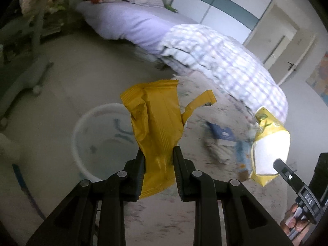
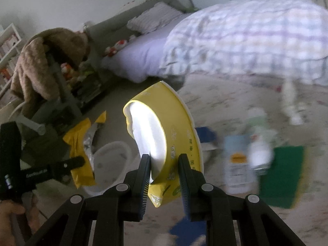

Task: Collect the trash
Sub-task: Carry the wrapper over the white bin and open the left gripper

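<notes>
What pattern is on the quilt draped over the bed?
A white and pale purple check on the quilt, clearest in the right wrist view.

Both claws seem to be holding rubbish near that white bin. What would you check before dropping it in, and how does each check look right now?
1. Left gripper clamped on the yellow wrapper: ok.
2. Right gripper clamped on the yellow paper bowl: ok.
3. White bin open on top: ok.
4. Wrapper directly over the bin opening: cannot tell; it appears near the rim.
5. Bowl over the bin: not ok; the bin lies off to its left.
6. More litter left on the rug: not ok; a carton and bottle remain.
</notes>
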Demonstrator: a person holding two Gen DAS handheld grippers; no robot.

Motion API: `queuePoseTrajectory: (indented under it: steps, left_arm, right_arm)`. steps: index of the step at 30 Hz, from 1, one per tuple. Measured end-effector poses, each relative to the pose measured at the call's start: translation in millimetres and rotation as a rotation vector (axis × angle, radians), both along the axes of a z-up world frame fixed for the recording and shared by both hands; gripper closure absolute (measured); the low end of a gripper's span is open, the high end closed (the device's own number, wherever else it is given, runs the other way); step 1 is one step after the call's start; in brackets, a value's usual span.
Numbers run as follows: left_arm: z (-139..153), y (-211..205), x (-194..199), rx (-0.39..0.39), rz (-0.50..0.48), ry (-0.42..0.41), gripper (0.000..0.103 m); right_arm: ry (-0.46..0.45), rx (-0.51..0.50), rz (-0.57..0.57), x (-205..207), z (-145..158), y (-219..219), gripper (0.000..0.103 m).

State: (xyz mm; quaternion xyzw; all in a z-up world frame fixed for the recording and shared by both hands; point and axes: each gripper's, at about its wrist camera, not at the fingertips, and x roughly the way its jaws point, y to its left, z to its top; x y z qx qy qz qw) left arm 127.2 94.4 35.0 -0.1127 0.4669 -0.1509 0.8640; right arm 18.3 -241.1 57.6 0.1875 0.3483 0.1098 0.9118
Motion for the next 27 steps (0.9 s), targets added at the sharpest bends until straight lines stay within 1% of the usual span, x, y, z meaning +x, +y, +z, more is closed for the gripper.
queuePoseTrajectory:
  steps: [2,7,11,14,17,18,19,23,24,25,27]
  left_arm:
    - [-5,14,6,0.016,0.016,-0.004,0.075]
    - [-20,30,17,0.049,0.031,-0.008,0.075]
    - [-36,41,31,0.057,0.035,0.011,0.074]
    - [-44,52,37,0.071,0.056,0.021,0.071]
    - [-46,57,39,0.102,0.101,0.037,0.049]
    - [-47,59,39,0.115,0.117,0.043,0.034]
    - [-47,62,38,0.134,0.134,0.046,0.023]
    - [-46,66,35,0.209,0.153,0.034,0.019]
    - [-45,67,33,0.229,0.158,0.028,0.015]
    - [-45,69,33,0.242,0.161,0.023,0.012]
    - [-46,74,32,0.255,0.161,0.018,0.011]
  right_arm:
    - [0.001,0.016,0.027,8,-3,18,0.079]
    - [0.019,0.061,0.072,29,-12,53,0.079]
    - [0.047,0.093,0.105,41,-22,73,0.079]
    - [0.078,0.104,0.128,51,-32,90,0.079]
    - [0.104,0.108,0.143,61,-42,102,0.078]
    - [0.109,0.107,0.147,63,-44,106,0.078]
    - [0.115,0.103,0.154,67,-47,111,0.078]
    - [0.132,0.091,0.169,81,-56,126,0.078]
    - [0.135,0.092,0.172,83,-58,129,0.078]
    - [0.137,0.092,0.174,85,-59,132,0.078]
    - [0.144,0.090,0.183,91,-63,139,0.078]
